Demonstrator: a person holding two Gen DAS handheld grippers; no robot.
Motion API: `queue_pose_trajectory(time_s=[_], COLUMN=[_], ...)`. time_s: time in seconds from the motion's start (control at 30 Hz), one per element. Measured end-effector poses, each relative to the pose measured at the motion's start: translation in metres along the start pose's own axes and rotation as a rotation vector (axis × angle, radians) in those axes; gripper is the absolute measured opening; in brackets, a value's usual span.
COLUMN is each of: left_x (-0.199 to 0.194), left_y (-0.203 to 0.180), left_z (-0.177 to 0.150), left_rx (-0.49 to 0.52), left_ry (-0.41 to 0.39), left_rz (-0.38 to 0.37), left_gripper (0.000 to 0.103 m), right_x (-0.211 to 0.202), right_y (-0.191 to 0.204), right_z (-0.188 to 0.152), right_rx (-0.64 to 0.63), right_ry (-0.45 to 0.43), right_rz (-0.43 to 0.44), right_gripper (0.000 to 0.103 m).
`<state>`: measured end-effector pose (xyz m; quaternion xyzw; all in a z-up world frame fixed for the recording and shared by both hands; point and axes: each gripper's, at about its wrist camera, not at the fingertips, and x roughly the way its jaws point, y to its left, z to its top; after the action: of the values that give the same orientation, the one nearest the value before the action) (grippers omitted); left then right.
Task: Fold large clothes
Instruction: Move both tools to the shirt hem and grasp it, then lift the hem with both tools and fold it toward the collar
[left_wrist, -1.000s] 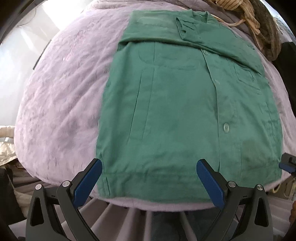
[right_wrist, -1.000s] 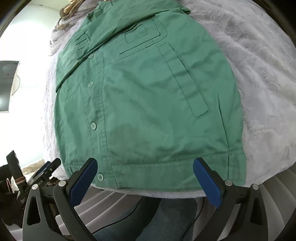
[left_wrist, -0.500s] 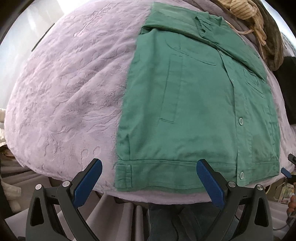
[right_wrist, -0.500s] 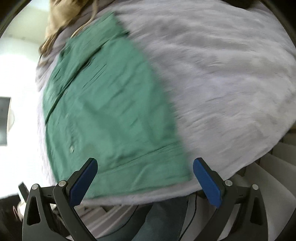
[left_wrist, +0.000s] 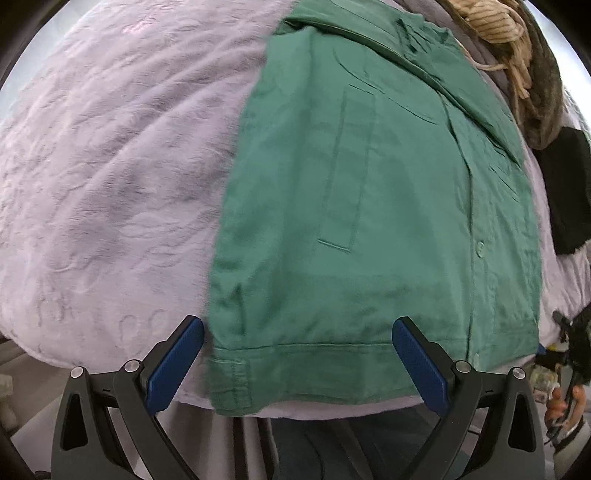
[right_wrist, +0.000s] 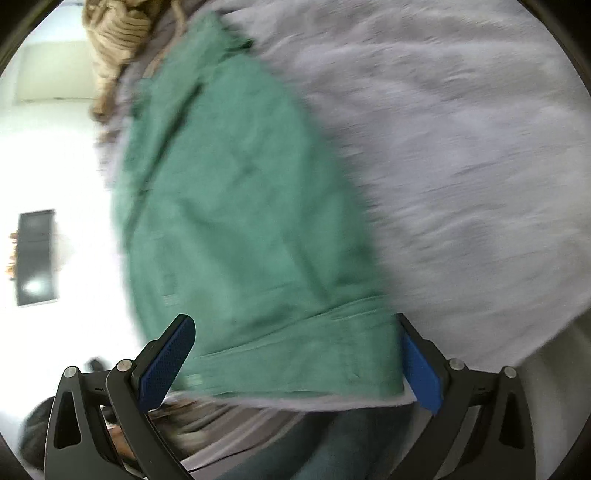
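Note:
A green button-up shirt (left_wrist: 388, 206) lies flat on a lilac plush blanket (left_wrist: 110, 166), sleeves folded in, collar at the far end, hem toward me. My left gripper (left_wrist: 297, 363) is open and empty, low over the hem's left corner. In the right wrist view the shirt (right_wrist: 236, 221) is motion-blurred. My right gripper (right_wrist: 295, 358) is open and empty, spanning the hem's right corner. Neither gripper holds cloth.
A tan knitted garment (left_wrist: 491, 26) and a dark garment (left_wrist: 565, 192) lie beyond the shirt at the far right. The blanket (right_wrist: 461, 147) stretches wide to the right of the shirt. The blanket's front edge drops off just below both grippers.
Both grippers have spread apart: the left has shifted to the hem's left corner, the right has swung to the hem's right corner. Both have moved closer to the hem. The shirt lies unmoved.

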<state>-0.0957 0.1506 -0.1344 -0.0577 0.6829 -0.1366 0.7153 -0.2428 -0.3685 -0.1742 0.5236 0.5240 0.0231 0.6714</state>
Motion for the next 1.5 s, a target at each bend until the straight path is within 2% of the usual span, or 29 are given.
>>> queue_pose_trajectory(time_s=[0.03, 0.07, 0.2, 0.27, 0.37, 0.4, 0.43, 0.47, 0.5, 0.53, 0.6, 0.63, 0.7, 0.83, 0.9, 1.0, 1.1, 1.23, 1.3, 1.33, 1.4, 1.5], left_x=[0.003, 0.004, 0.013, 0.014, 0.016, 0.017, 0.016, 0.018, 0.017, 0.014, 0.007, 0.004, -0.007, -0.034, -0.050, -0.068, -0.083, -0.084, -0.077, -0.075, -0.063, -0.044], left_y=[-0.004, -0.010, -0.011, -0.009, -0.014, -0.016, -0.017, -0.019, -0.018, -0.016, -0.014, -0.012, -0.009, -0.009, -0.015, -0.022, -0.032, -0.040, -0.051, -0.050, -0.057, -0.058], left_z=[0.001, 0.001, 0.001, 0.001, 0.003, 0.003, 0.003, 0.003, 0.004, 0.005, 0.007, 0.009, 0.012, 0.025, 0.038, 0.065, 0.109, 0.167, 0.206, 0.215, 0.249, 0.276], left_rx=[0.006, 0.010, 0.008, 0.008, 0.023, 0.027, 0.033, 0.039, 0.039, 0.033, 0.015, 0.007, -0.026, -0.088, -0.098, -0.111, -0.141, -0.157, -0.168, -0.169, -0.181, -0.194], left_ry=[0.005, 0.006, 0.035, 0.040, 0.047, 0.046, 0.047, 0.052, 0.054, 0.047, 0.037, 0.031, 0.022, -0.010, -0.044, -0.096, -0.169, -0.243, -0.275, -0.281, -0.296, -0.299], left_rz=[-0.009, -0.005, -0.003, 0.001, 0.011, 0.014, 0.015, 0.032, 0.036, 0.026, -0.017, -0.035, -0.107, -0.239, -0.293, -0.346, -0.394, -0.371, -0.329, -0.316, -0.248, -0.186], left_gripper=[0.102, 0.102, 0.102, 0.102, 0.102, 0.100, 0.086, 0.078, 0.067, 0.050, 0.032, 0.022, 0.017, 0.016, 0.016, 0.016, 0.016, 0.016, 0.016, 0.016, 0.016, 0.016], right_x=[0.004, 0.010, 0.028, 0.031, 0.030, 0.029, 0.029, 0.029, 0.028, 0.028, 0.027, 0.025, 0.020, -0.003, -0.011, -0.019, -0.018, -0.007, 0.004, 0.010, 0.027, 0.057], right_y=[0.003, 0.006, -0.003, -0.004, 0.007, 0.009, 0.011, 0.010, 0.008, 0.005, -0.002, -0.005, -0.002, 0.024, 0.043, 0.071, 0.100, 0.127, 0.137, 0.139, 0.143, 0.143], right_z=[0.000, -0.002, -0.003, -0.007, -0.009, -0.008, -0.007, -0.007, -0.007, -0.005, -0.002, -0.001, 0.001, 0.013, 0.027, 0.055, 0.095, 0.155, 0.187, 0.202, 0.235, 0.274], right_rx=[0.007, 0.015, 0.041, 0.062, 0.053, 0.048, 0.048, 0.059, 0.078, 0.099, 0.145, 0.167, 0.157, 0.131, 0.107, 0.059, 0.005, -0.027, -0.029, -0.022, 0.000, 0.013], right_ry=[0.022, 0.038, 0.068, 0.064, 0.056, 0.057, 0.057, 0.058, 0.060, 0.061, 0.070, 0.076, 0.067, 0.031, 0.011, -0.012, -0.027, -0.035, -0.040, -0.040, -0.032, -0.014], right_rz=[0.073, 0.106, 0.006, 0.025, 0.098, 0.106, 0.102, 0.083, 0.069, 0.050, -0.018, -0.003, 0.037, 0.235, 0.304, 0.356, 0.383, 0.381, 0.369, 0.360, 0.332, 0.253], right_gripper=[0.103, 0.103, 0.103, 0.103, 0.103, 0.103, 0.103, 0.101, 0.094, 0.083, 0.015, 0.014, 0.012, 0.009, 0.009, 0.009, 0.009, 0.009, 0.009, 0.009, 0.009, 0.009])
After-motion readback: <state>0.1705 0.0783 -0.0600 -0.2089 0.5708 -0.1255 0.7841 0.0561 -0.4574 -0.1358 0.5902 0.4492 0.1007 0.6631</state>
